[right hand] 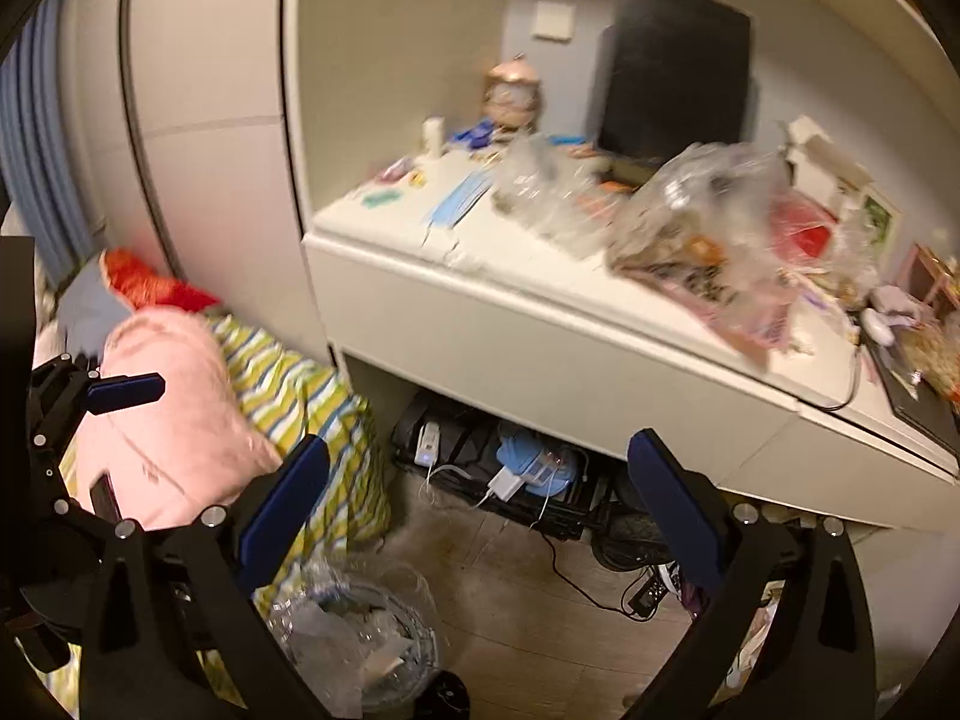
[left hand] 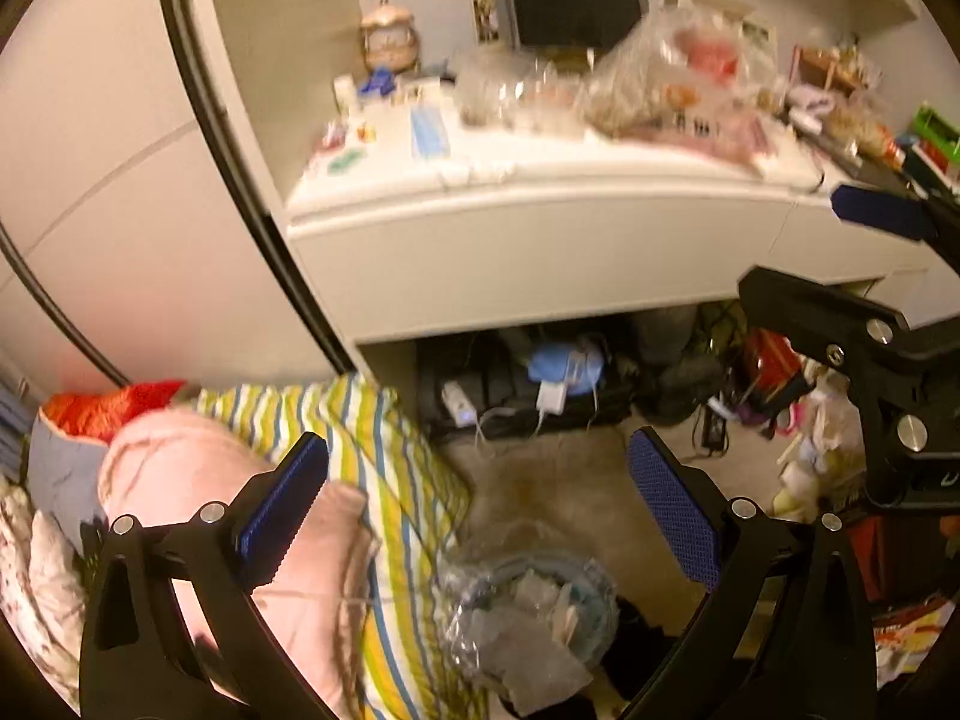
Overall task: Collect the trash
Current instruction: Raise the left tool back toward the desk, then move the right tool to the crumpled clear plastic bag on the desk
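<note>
Left tool (left hand: 477, 501), right tool (right hand: 478, 495): both spread, empty. Lined bin (left hand: 531, 618): floor, below both, placed to receive. Crumpled plastic bags (right hand: 699, 222): table (right hand: 540, 324) ahead, likely trash awaiting collection.

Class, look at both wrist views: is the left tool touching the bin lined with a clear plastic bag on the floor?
Apart. In the left wrist view the left tool is open and empty, with bare floor between its fingers and the bin below.

Cluttered bedroom: striped bedding (left hand: 390, 480), white desk (left hand: 540, 252), monitor (right hand: 672, 66).
</note>
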